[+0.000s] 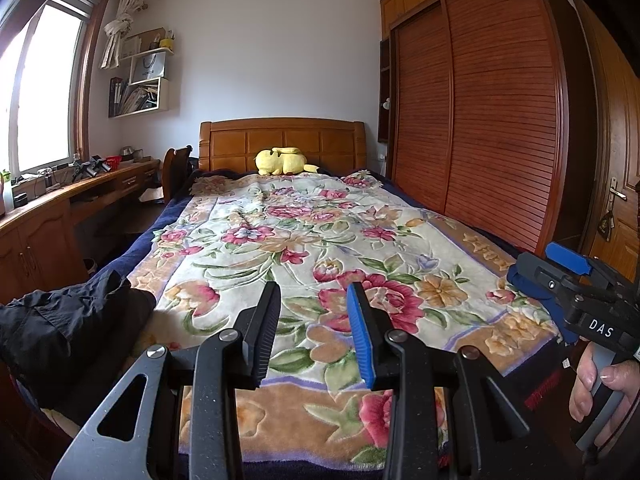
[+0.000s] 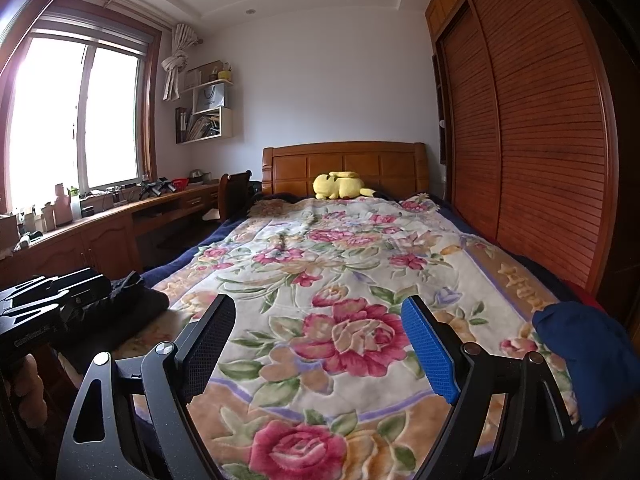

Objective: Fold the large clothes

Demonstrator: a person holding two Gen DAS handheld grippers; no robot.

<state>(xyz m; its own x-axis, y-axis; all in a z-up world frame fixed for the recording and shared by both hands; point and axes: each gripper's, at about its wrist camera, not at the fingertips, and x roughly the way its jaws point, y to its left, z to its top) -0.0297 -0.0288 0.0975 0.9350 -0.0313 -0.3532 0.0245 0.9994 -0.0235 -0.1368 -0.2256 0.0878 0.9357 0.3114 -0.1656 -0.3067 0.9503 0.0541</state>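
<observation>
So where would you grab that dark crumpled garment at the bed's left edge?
Probably by the raised fold on top of the dark garment, coming from the right over the floral blanket with the left gripper. The heap is bunched, so a ridge that sticks up gives the open fingers something to pinch.

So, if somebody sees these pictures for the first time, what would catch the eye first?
Most likely the floral blanket covering nearly the whole bed, with big pink roses. Next, the yellow plush toy lying at the far end against the wooden headboard. Two clothes lie at the near corners: a dark garment on the left, a blue garment on the right.
</observation>
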